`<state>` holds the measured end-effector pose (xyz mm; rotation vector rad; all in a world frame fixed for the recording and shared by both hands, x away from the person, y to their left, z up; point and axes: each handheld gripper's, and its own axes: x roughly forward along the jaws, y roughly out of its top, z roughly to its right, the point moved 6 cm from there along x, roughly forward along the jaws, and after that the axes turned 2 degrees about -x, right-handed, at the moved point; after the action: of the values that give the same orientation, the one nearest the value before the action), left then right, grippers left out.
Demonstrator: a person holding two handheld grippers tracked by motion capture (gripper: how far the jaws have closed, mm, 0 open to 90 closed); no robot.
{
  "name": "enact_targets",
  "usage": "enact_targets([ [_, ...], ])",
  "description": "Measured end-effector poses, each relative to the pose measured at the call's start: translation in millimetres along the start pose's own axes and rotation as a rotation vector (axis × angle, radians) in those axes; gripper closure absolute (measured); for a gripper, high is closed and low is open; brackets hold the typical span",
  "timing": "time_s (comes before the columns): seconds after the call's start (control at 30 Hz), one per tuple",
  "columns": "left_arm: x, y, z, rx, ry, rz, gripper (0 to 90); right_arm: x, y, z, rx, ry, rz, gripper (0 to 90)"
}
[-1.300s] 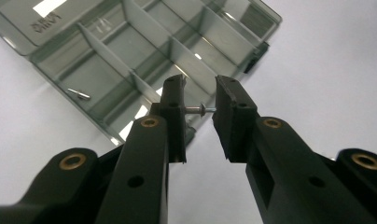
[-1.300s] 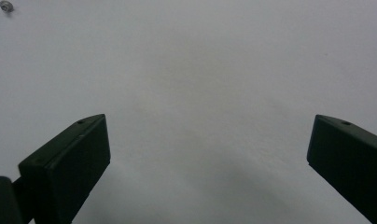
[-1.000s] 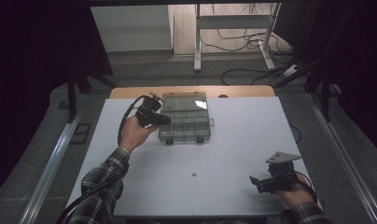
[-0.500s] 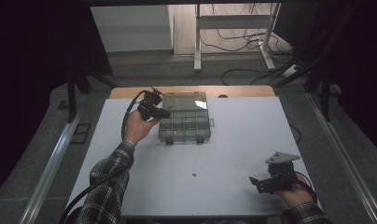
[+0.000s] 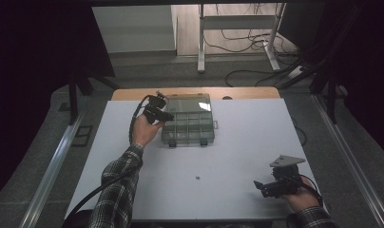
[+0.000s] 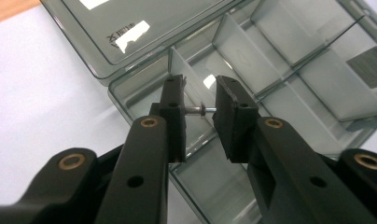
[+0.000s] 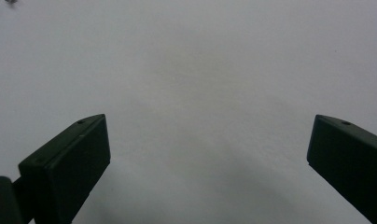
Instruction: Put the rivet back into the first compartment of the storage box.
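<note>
A smoky transparent compartment box (image 5: 187, 128) lies open at the table's far middle, its lid (image 5: 189, 102) laid back. My left gripper (image 5: 167, 115) hovers over the box's far left corner. In the left gripper view the gripper (image 6: 199, 100) is shut on a small metal screw (image 6: 199, 110), held crosswise above an empty corner compartment (image 6: 144, 95). My right gripper (image 5: 259, 186) rests low at the table's near right, pointing left. Its jaws stand wide open over bare white surface in the right gripper view (image 7: 210, 135).
One small loose screw (image 5: 197, 178) lies on the white table top (image 5: 247, 137) between the box and the right gripper; it shows at the top left corner (image 7: 10, 2) too. A wooden strip (image 5: 247, 92) edges the far side. Cables trail on the floor beyond.
My left gripper has shifted a little farther from me along the box's left side, with the screw still in it. The right gripper has stayed put.
</note>
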<state>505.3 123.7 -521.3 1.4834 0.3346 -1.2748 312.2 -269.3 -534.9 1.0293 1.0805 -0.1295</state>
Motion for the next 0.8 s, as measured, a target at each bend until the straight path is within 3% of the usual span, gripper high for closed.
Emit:
enact_targets([
  [0.13,4.1,-0.4,-2.1,-0.017,0.0,-0.005,73.1,0.7,-1.0,-0.8,-0.006,0.003,-0.007,0.0],
  [0.33,0.1,0.4,-1.5,-0.013,-0.012,-0.007,59.4,-0.4,-1.5,-0.5,-0.002,0.005,-0.006,0.0],
  [0.6,-11.6,1.6,8.7,0.029,-0.052,-0.002,38.0,-1.8,0.0,-0.5,-0.003,0.0,0.01,0.0],
  [0.8,-19.2,-2.3,20.3,0.084,-0.077,-0.004,30.7,-2.3,0.4,-0.5,-0.003,-0.002,0.015,0.0],
])
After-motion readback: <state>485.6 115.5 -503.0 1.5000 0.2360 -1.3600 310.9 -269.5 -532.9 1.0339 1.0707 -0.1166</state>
